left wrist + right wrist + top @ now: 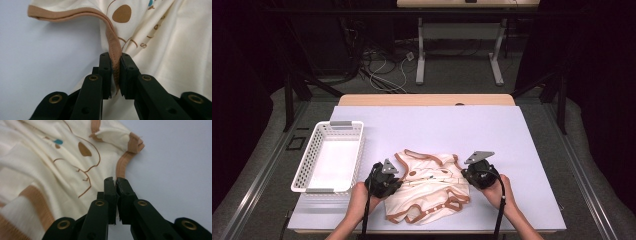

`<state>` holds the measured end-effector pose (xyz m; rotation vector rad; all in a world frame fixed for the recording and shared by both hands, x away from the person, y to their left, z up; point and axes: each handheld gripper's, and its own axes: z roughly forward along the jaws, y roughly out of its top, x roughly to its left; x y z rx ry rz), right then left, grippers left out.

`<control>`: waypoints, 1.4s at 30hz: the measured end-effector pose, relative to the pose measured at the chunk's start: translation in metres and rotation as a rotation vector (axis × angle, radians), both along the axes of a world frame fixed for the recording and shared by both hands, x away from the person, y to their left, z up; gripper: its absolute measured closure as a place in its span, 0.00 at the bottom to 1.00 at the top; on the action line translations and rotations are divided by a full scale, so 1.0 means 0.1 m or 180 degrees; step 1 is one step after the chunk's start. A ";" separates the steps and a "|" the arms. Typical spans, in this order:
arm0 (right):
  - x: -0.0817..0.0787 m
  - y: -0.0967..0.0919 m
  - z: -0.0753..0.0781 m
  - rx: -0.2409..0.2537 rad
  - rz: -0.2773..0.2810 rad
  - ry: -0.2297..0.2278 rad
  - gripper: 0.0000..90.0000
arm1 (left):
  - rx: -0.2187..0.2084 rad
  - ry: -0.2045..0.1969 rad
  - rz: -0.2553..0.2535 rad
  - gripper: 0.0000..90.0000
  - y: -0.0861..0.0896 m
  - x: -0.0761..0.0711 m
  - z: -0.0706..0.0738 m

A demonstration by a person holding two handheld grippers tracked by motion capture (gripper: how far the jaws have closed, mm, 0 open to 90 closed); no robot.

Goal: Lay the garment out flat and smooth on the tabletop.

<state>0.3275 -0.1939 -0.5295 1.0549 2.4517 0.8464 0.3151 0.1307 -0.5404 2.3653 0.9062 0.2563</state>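
A cream baby garment [432,186] with brown trim and a brown print lies crumpled near the table's front edge. At its left side my left gripper [398,181] is shut on it. In the left gripper view the pads [115,60] pinch the brown trim band [113,47], which rises from between them. On the garment's right side my right gripper [464,175] is shut as well. Its tips [115,181] meet on the edge where the brown trim [121,167] runs down into them. The cloth [50,170] spreads to the left of those jaws.
A white plastic basket [332,125] stands at the table's left side, close to the left hand. The pale table top [437,130] stretches behind and to the right of the garment. A desk frame and cables lie on the floor beyond.
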 end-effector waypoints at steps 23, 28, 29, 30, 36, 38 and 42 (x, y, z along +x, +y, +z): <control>0.43 0.43 -0.14 -0.0193 -0.0019 -0.0151 0.92 | -0.0067 -0.0106 0.0158 0.67 0.00 0.07 -0.02; 0.57 0.39 -0.17 -0.0002 -0.0351 -0.0316 0.87 | -0.0055 -0.0124 0.0201 0.65 0.01 0.08 -0.03; 0.58 0.37 -0.16 0.0011 -0.0356 -0.0303 0.86 | -0.0065 -0.0109 0.0212 0.64 0.02 0.09 -0.03; 0.58 0.36 -0.17 0.0048 -0.0368 -0.0290 0.85 | -0.0051 -0.0113 0.0215 0.63 0.02 0.09 -0.03; 0.52 0.33 -0.16 0.0060 -0.0306 -0.0181 0.73 | -0.0048 -0.0131 0.0243 0.57 0.04 0.08 -0.01; 0.50 0.30 -0.14 -0.0005 -0.0265 -0.0085 0.70 | -0.0062 -0.0158 0.0261 0.54 0.05 0.07 0.02; 0.49 0.26 -0.15 0.0036 -0.0322 -0.0039 0.62 | -0.0113 -0.0213 0.0290 0.49 0.05 0.08 0.09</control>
